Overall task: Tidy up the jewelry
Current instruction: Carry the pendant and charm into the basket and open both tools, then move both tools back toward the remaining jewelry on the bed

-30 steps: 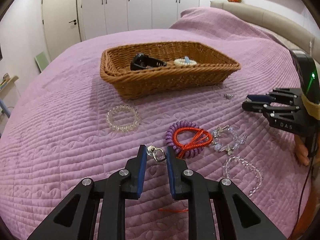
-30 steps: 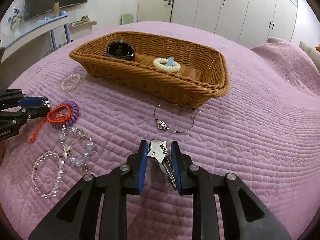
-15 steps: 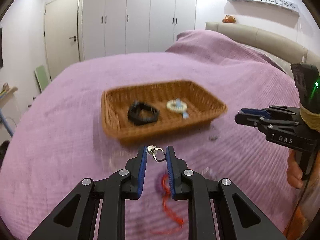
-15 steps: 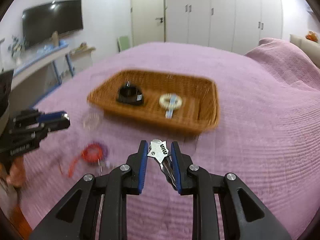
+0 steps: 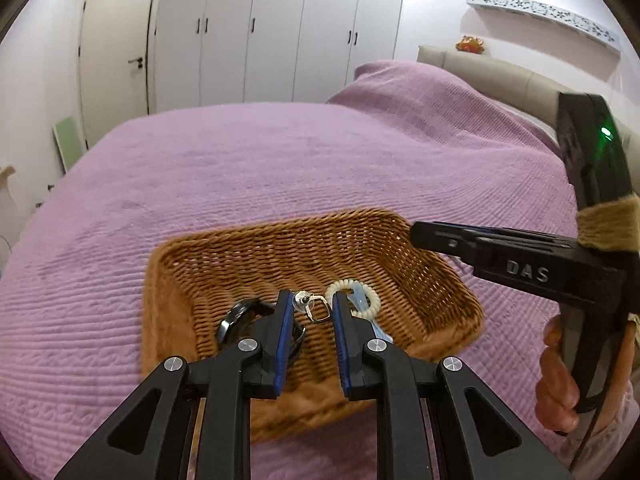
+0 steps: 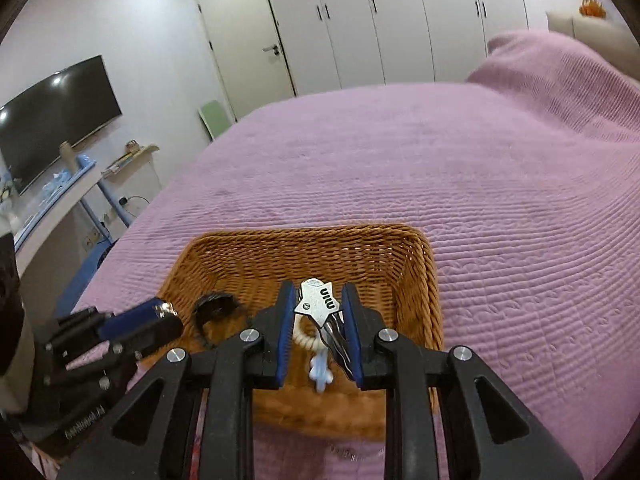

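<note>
One wicker basket (image 6: 408, 264) on purple bedspread (image 6: 500, 208) (quilted) — white wardrobes (image 6: 400, 20) behind.

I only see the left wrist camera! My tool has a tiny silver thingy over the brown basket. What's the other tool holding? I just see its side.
Observer: The right tool is shut on a silver star-shaped tag with keys, above the brown woven basket.
Operator: Cool, that and my small silver clasp can both go in! Is there a TV in this room?
Observer: Yes, a black flat television hangs on the left wall.
Operator: What's under it?
Observer: A long white shelf with a blue edge, with small things on it.
</note>
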`<state>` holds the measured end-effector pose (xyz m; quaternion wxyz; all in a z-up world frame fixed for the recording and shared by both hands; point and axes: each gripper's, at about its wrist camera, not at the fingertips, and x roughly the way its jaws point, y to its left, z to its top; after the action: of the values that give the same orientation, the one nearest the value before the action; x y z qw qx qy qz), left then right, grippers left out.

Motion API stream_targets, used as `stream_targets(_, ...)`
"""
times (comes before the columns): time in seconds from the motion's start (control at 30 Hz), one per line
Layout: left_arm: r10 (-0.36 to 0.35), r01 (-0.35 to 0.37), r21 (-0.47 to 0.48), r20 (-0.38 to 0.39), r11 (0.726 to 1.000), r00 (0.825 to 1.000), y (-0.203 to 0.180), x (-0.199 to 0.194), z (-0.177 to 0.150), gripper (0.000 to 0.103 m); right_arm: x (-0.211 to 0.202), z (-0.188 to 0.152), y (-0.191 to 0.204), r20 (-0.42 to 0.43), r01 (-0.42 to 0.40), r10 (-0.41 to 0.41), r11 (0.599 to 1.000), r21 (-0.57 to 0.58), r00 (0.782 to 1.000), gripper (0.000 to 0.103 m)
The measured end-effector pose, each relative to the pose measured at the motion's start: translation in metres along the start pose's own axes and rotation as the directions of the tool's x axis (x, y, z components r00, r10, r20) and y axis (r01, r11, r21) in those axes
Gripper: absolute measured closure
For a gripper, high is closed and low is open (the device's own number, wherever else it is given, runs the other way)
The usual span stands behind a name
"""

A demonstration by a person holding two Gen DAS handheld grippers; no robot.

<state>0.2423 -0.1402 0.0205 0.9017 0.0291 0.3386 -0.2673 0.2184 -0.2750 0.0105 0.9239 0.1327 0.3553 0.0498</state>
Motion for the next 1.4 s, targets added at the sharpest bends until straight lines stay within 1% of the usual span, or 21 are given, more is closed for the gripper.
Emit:
stream_targets(0.07,0.005,-0.005,0.007,-0.019,1.0,1.0,-0.002,0.013,-0.001,0.083,0.018,0.006,-0.008,-0.041,0.002,-0.002,1.0,0.021,0.999,0.077)
stream_targets(0.13,0.01,-0.01,0.021,-0.039,1.0,0.999,-0.005,0.025,-0.003,0.083,0.029,0.006,-0.012,-0.065,0.006,-0.004,1.0,0.022,0.998,0.077)
stream_targets(0.2,0.004,-0.003,0.023,-0.065,1.0,0.998,-0.007,0.037,-0.007,0.083,0.045,0.007,-0.014,-0.102,0.042,-0.04,0.999,0.01,0.994,0.077)
stream_targets(0.27,-0.001,0.003,0.024,-0.081,1.0,0.997,-0.009,0.047,-0.01,0.083,0.057,0.004,-0.015,-0.129,0.058,-0.057,0.998,0.001,0.99,0.077)
stream_targets(0.4,-0.012,0.016,0.035,-0.109,0.999,0.994,-0.016,0.057,-0.017,0.083,0.071,-0.005,-0.016,-0.167,0.064,-0.064,0.998,-0.007,0.984,0.077)
stream_targets(0.47,-0.014,0.019,0.038,-0.121,0.999,0.993,-0.017,0.058,-0.017,0.082,0.073,-0.008,-0.019,-0.174,0.064,-0.063,0.998,0.003,0.983,0.077)
stream_targets(0.57,-0.019,0.023,0.042,-0.108,0.999,0.994,-0.017,0.053,-0.018,0.082,0.067,-0.01,-0.026,-0.155,0.036,-0.031,0.999,0.027,0.987,0.074)
stream_targets(0.63,-0.038,0.042,0.038,-0.103,0.998,0.994,-0.018,0.047,-0.017,0.081,0.063,-0.012,-0.028,-0.139,0.036,-0.032,0.999,0.031,0.99,0.066)
stream_targets(0.67,-0.047,0.051,0.03,-0.104,0.998,0.993,-0.017,0.045,-0.017,0.071,0.058,-0.012,-0.027,-0.13,0.043,-0.04,0.999,0.025,0.991,0.064)
stream_targets(0.7,-0.057,0.059,0.02,-0.1,0.998,0.993,-0.016,0.041,-0.016,0.059,0.055,-0.012,-0.025,-0.12,0.046,-0.043,0.999,0.017,0.992,0.062)
stream_targets(0.77,-0.059,0.06,0.015,-0.069,0.998,0.996,-0.015,0.028,-0.016,0.051,0.041,-0.013,-0.02,-0.092,0.043,-0.043,0.999,-0.004,0.995,0.061)
stream_targets(0.87,-0.084,0.084,0.016,-0.033,0.996,0.996,-0.014,0.006,-0.016,0.049,0.021,-0.014,-0.012,-0.063,0.039,-0.04,0.999,-0.015,0.997,0.06)
stream_targets(0.9,-0.086,0.087,0.017,-0.02,0.996,0.996,-0.014,-0.002,-0.016,0.045,0.014,-0.015,-0.011,-0.052,0.034,-0.035,0.999,-0.017,0.998,0.06)
stream_targets(0.97,-0.081,0.081,0.022,-0.001,0.996,0.997,-0.014,-0.019,-0.016,0.042,0.0,-0.018,-0.005,-0.031,0.031,-0.032,0.999,-0.023,0.999,0.058)
stream_targets(1.03,-0.08,0.08,0.026,0.022,0.996,0.997,-0.014,-0.038,-0.017,0.042,-0.012,-0.023,0.0,-0.011,0.032,-0.032,0.999,-0.03,0.999,0.054)
stream_targets(1.1,-0.085,0.084,0.03,0.047,0.996,0.995,-0.013,-0.058,-0.021,0.042,-0.031,-0.03,0.005,0.013,0.017,-0.016,0.999,-0.033,1.0,0.052)
stream_targets(1.27,-0.077,0.075,0.023,0.116,0.997,0.99,-0.014,-0.111,-0.032,0.041,-0.07,-0.05,0.019,0.059,-0.014,0.018,0.998,-0.057,0.998,0.052)
stream_targets(1.4,-0.088,0.088,0.012,0.16,0.996,0.983,-0.017,-0.147,-0.041,0.041,-0.091,-0.071,0.031,0.069,-0.016,0.022,0.996,-0.084,0.997,0.052)
